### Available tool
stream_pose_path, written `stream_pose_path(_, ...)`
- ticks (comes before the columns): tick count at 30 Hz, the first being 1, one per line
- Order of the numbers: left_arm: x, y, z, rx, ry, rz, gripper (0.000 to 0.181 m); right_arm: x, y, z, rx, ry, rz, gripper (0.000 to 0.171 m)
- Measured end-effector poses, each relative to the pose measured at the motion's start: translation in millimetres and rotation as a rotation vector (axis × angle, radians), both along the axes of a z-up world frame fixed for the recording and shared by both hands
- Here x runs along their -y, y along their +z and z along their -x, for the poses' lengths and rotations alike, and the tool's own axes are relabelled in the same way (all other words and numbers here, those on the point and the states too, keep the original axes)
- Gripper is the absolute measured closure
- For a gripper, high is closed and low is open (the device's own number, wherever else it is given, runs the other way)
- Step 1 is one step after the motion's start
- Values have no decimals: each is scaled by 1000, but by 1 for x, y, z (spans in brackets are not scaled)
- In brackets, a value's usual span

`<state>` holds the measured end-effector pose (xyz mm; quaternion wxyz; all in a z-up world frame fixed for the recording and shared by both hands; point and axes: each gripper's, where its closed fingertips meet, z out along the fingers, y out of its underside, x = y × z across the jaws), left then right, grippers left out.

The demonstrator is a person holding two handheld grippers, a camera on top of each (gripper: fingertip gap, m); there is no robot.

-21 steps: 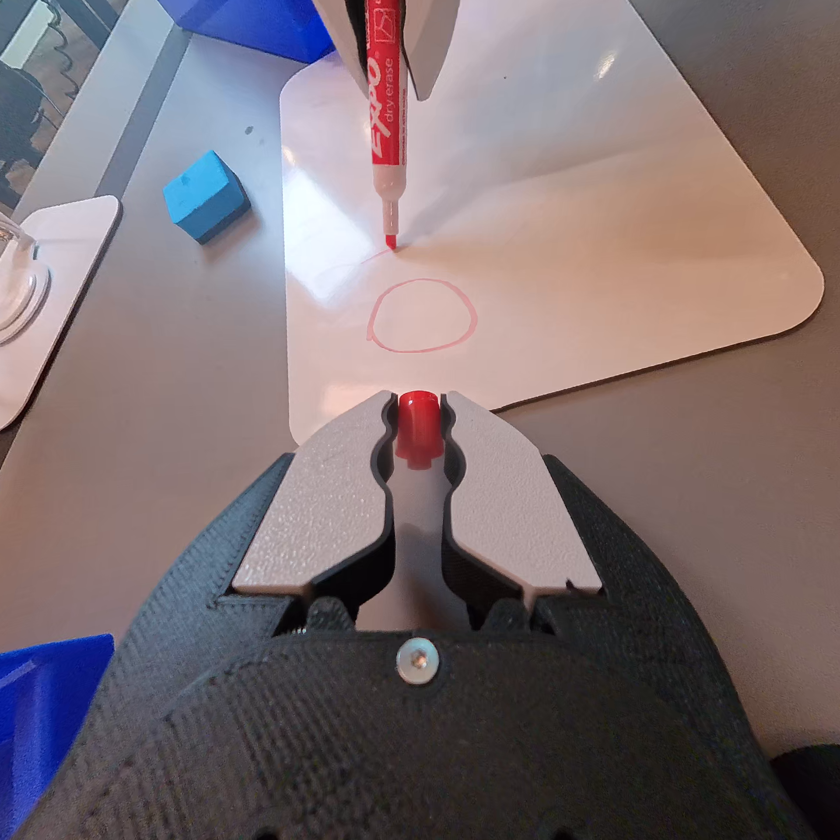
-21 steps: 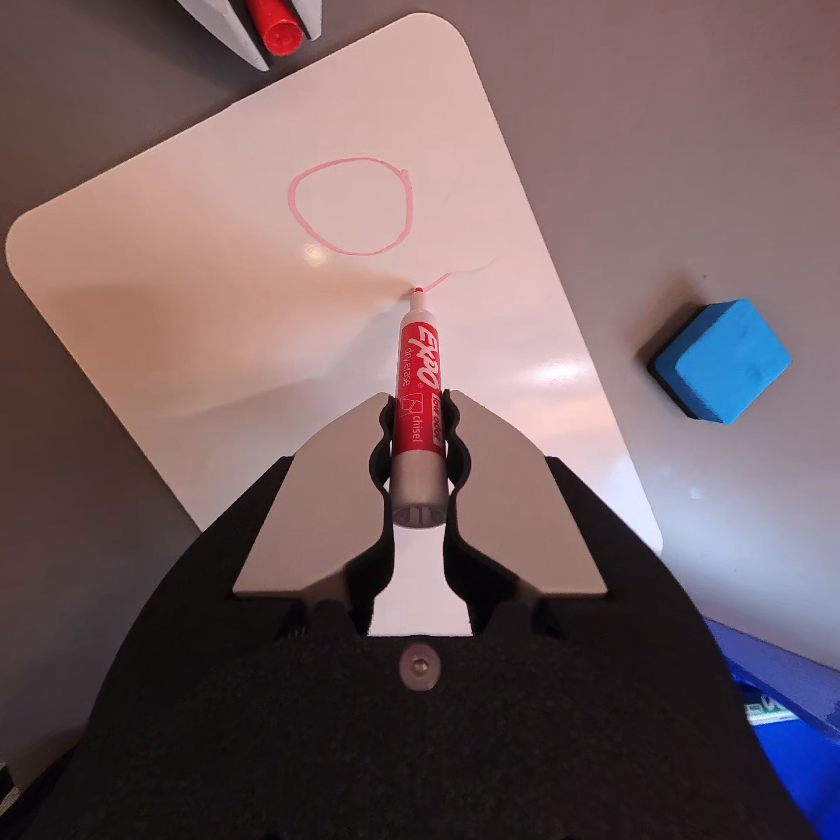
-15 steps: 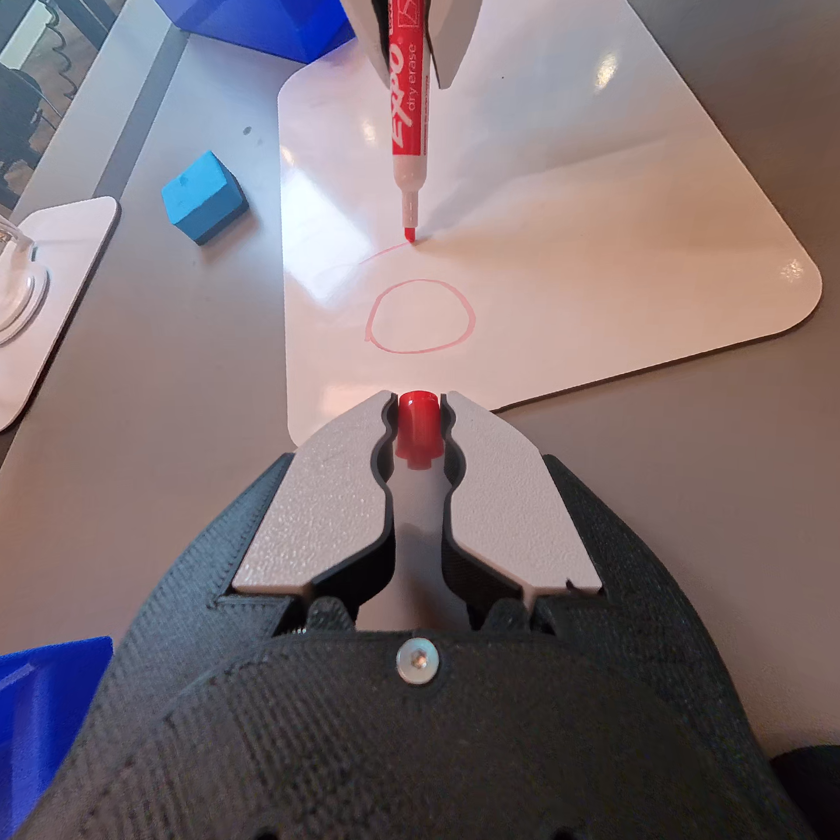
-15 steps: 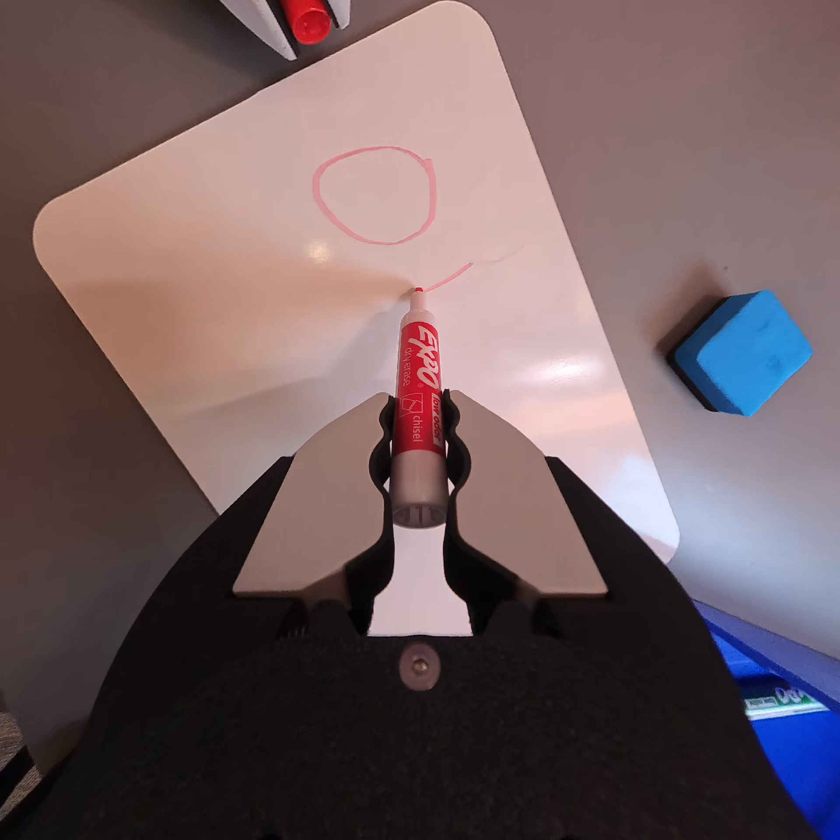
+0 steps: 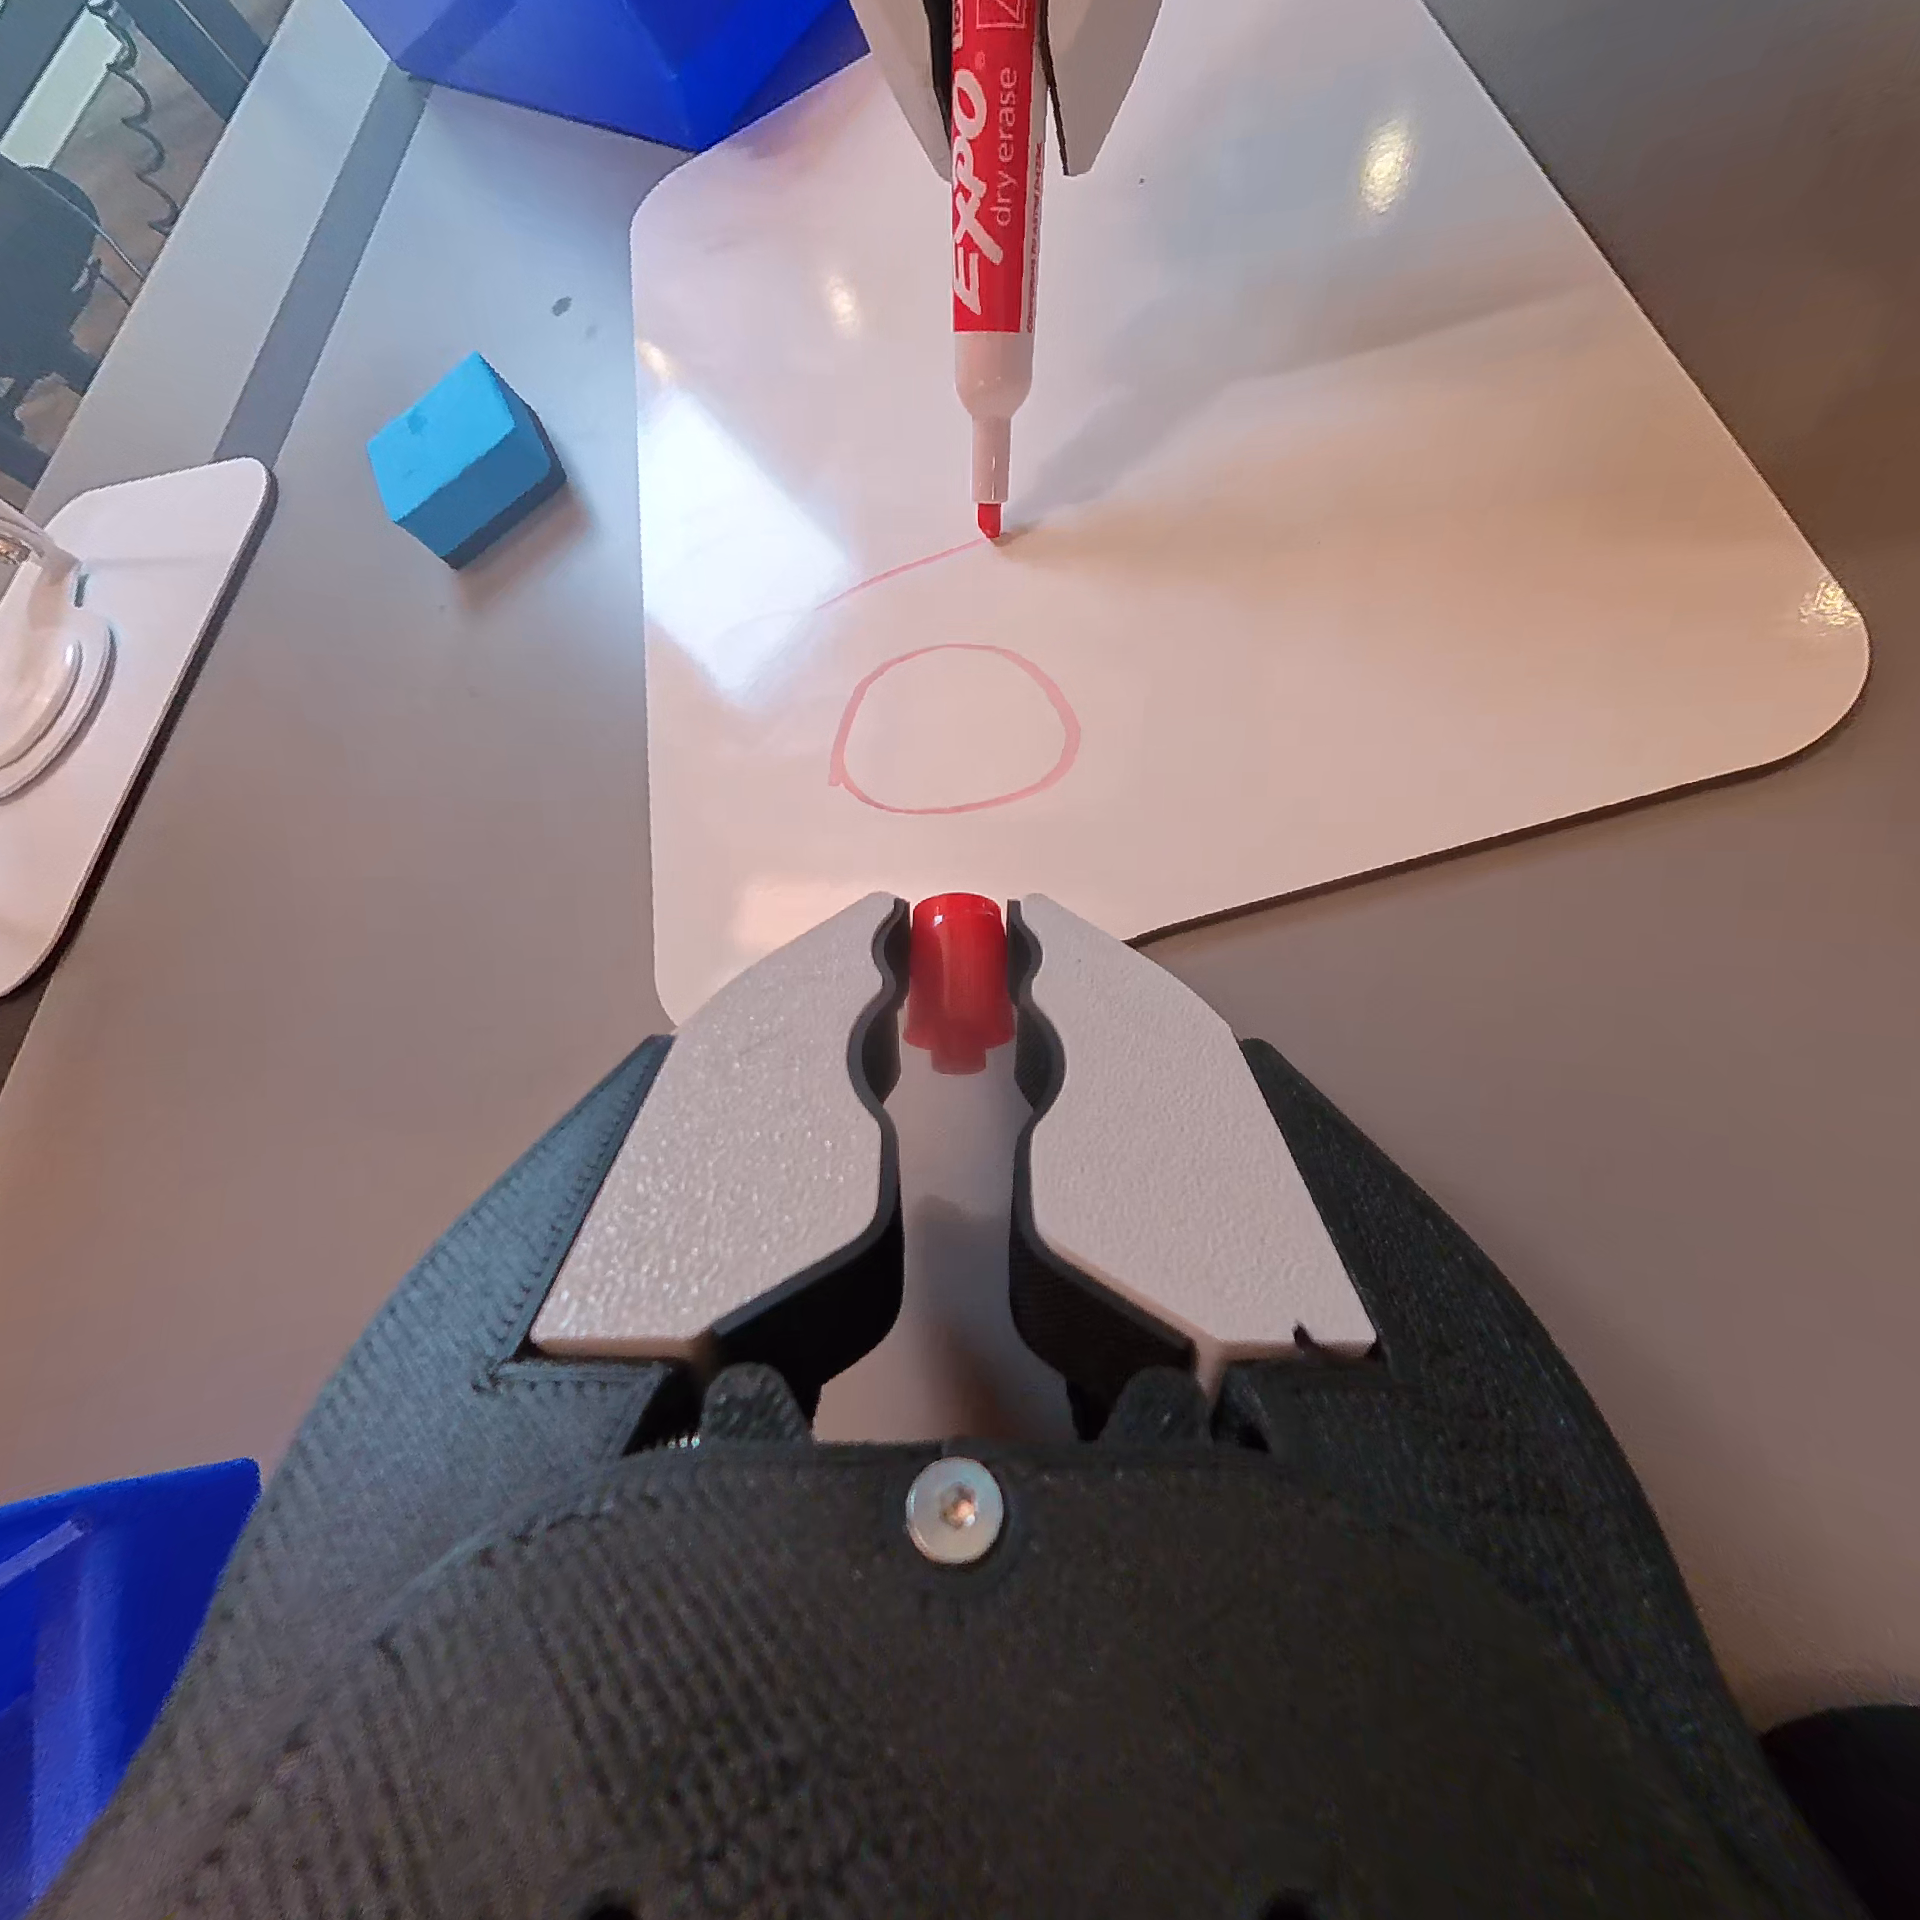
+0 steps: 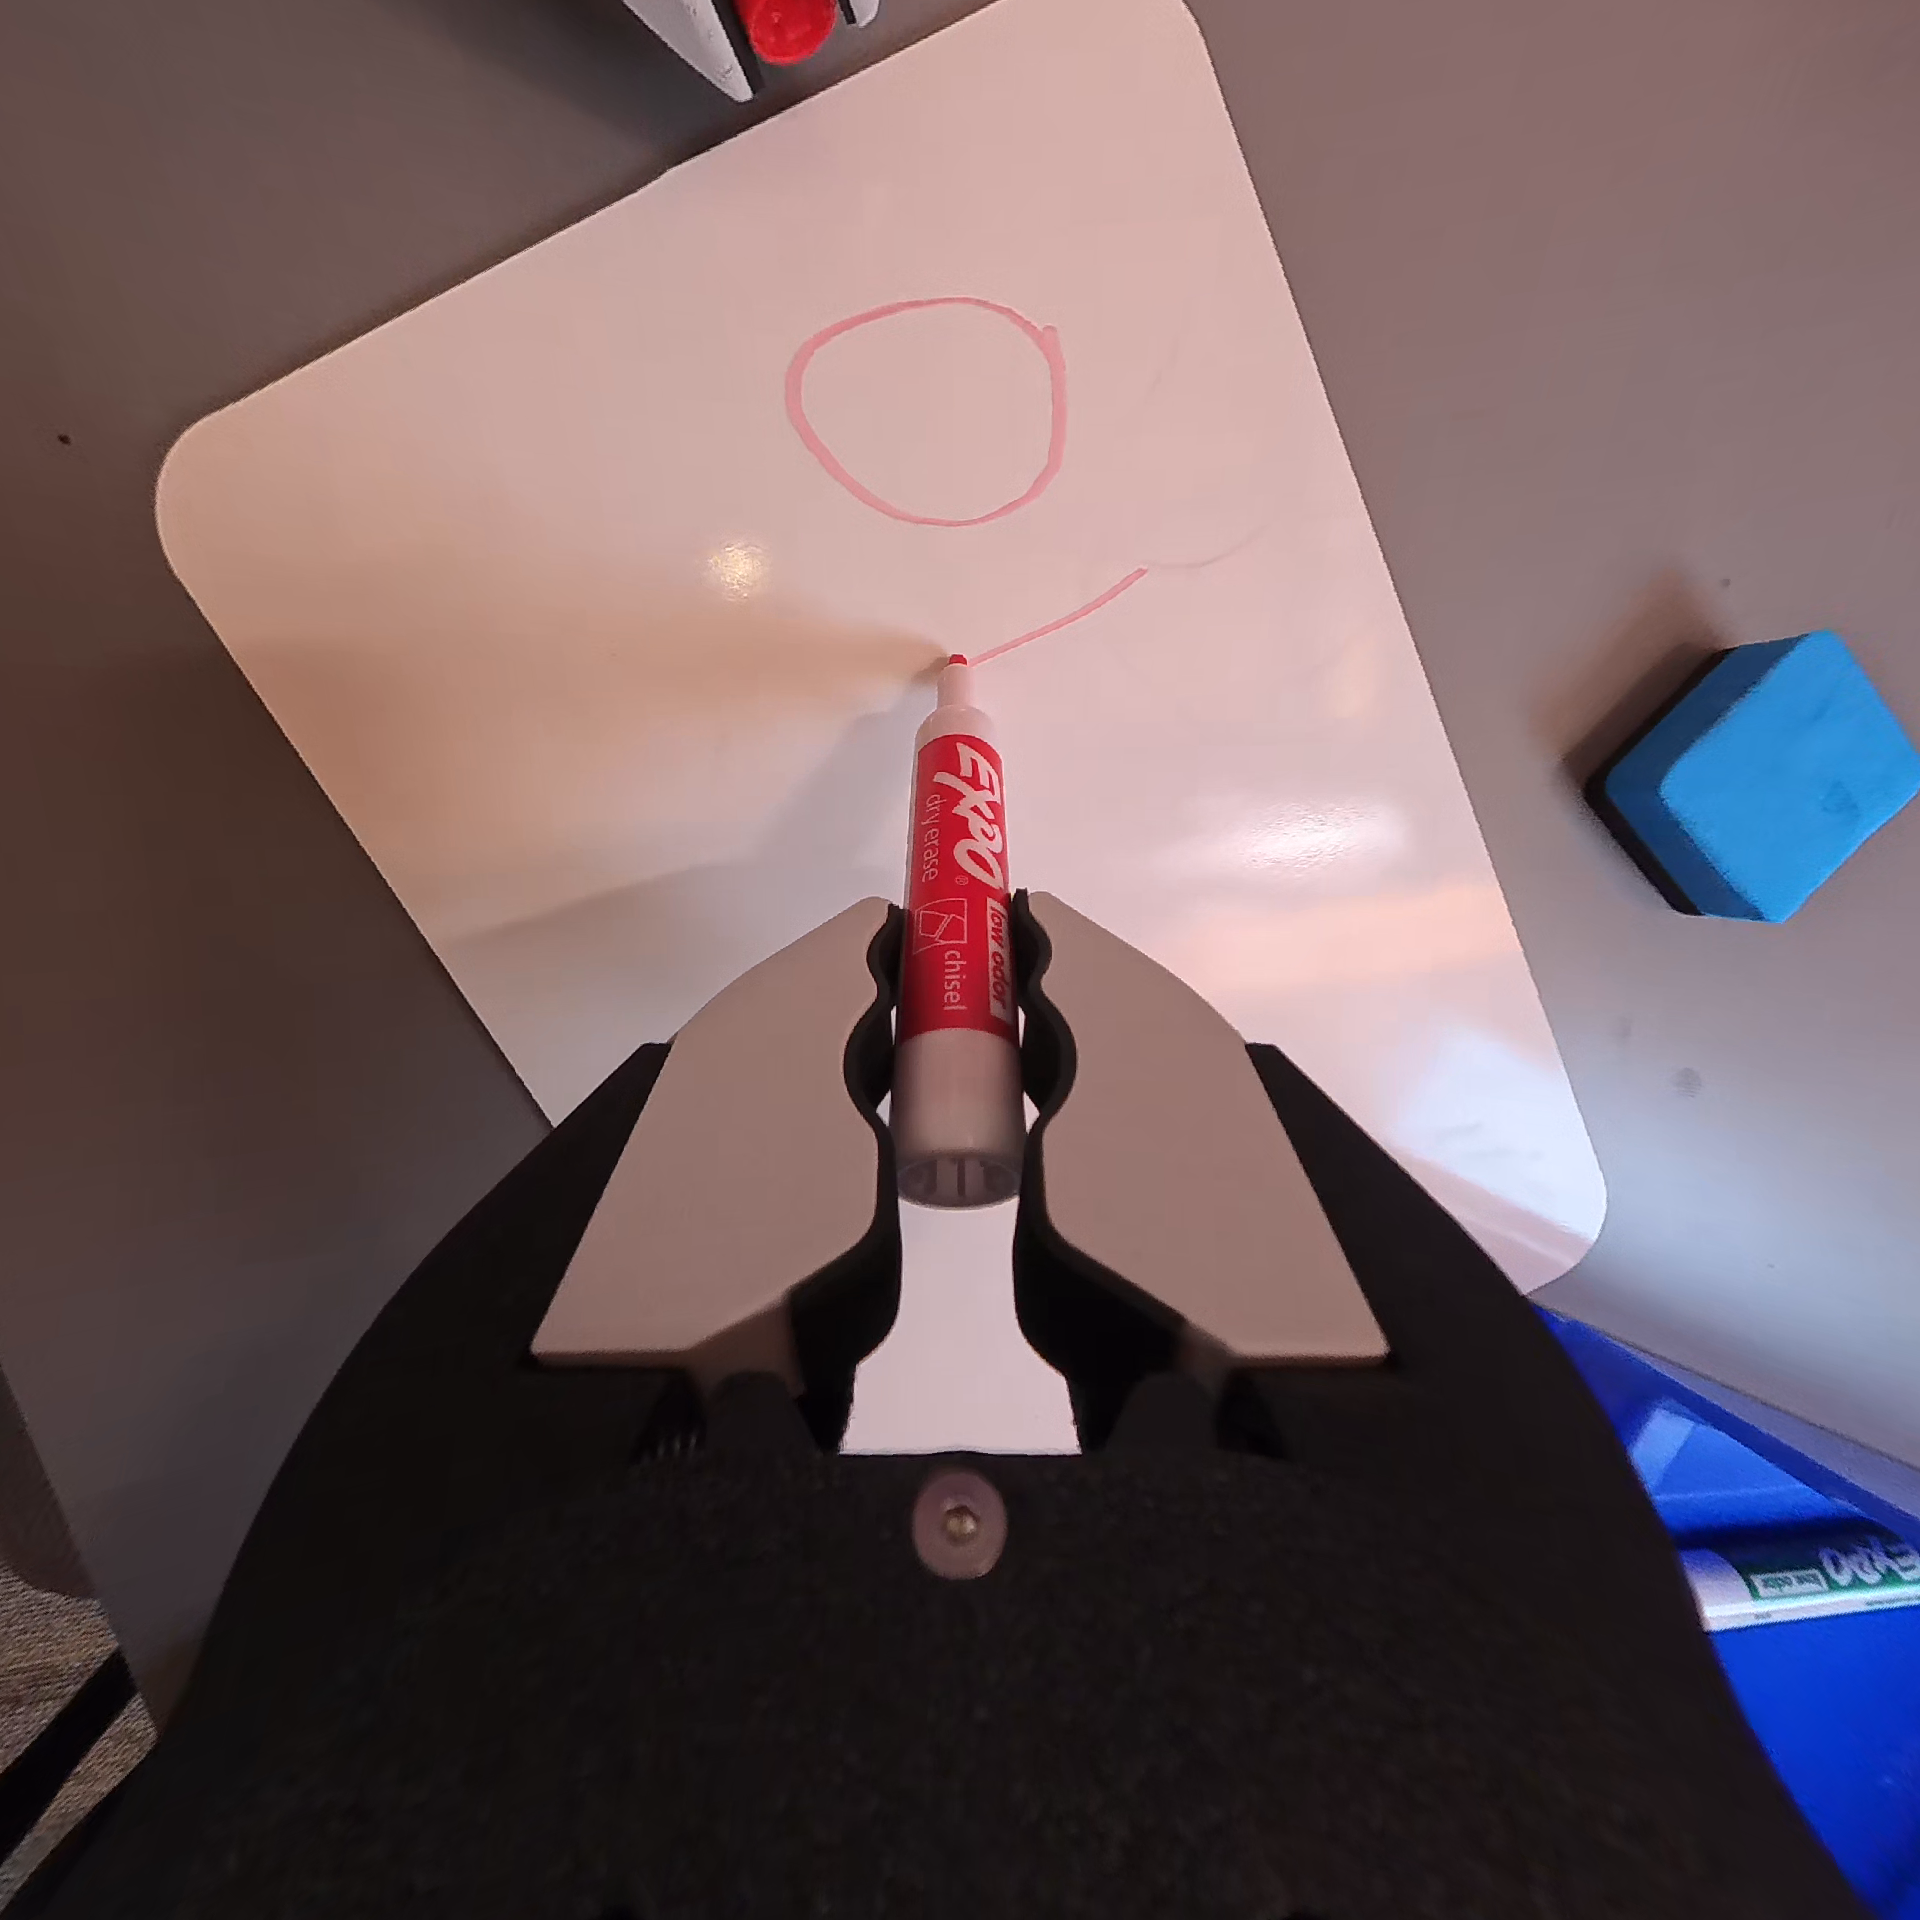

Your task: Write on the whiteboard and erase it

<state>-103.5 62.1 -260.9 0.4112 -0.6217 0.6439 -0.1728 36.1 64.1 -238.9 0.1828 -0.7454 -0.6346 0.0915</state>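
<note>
A white whiteboard [image 5: 1299, 582] [image 6: 520, 582] lies flat on the grey table. A red circle [image 5: 954, 724] [image 6: 928, 410] is drawn on it, with a red stroke [image 5: 894, 575] [image 6: 1060, 629] beside it. My right gripper [image 6: 956, 914] is shut on a red marker [image 6: 954, 894] [image 5: 992, 239], tip touching the board at the stroke's end. My left gripper [image 5: 956, 914] is shut on the red marker cap [image 5: 956, 971] [image 6: 64, 29] and sits at the board's near edge. A blue eraser [image 5: 462, 457] [image 6: 1766, 774] lies on the table beside the board.
A blue bin [image 5: 623, 52] stands past the board's far corner, another blue bin [image 5: 73, 1621] [image 6: 1829, 1538] by my left gripper. A second white board [image 5: 114, 665] with a clear glass object [image 5: 31, 644] lies at the far left.
The right gripper has dragged the marker tip across the board, and the red stroke beside the circle has grown longer. The left gripper has held still with the cap.
</note>
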Motion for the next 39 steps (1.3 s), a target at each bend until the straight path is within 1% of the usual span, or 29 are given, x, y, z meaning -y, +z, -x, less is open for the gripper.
stream_pose_path(9, 0, 0, 0, 2, 1, 3, 164, 0, -2, -5, 12, -5, 6, 151)
stream_pose_path(29, -1, -2, 0, -1, 3, 8, 164, -5, -7, -58, 93, -108, 8, 151)
stream_pose_path(39, -1, -2, 0, -2, 5, 9, 164, -9, -7, -70, 103, -140, -3, 151)
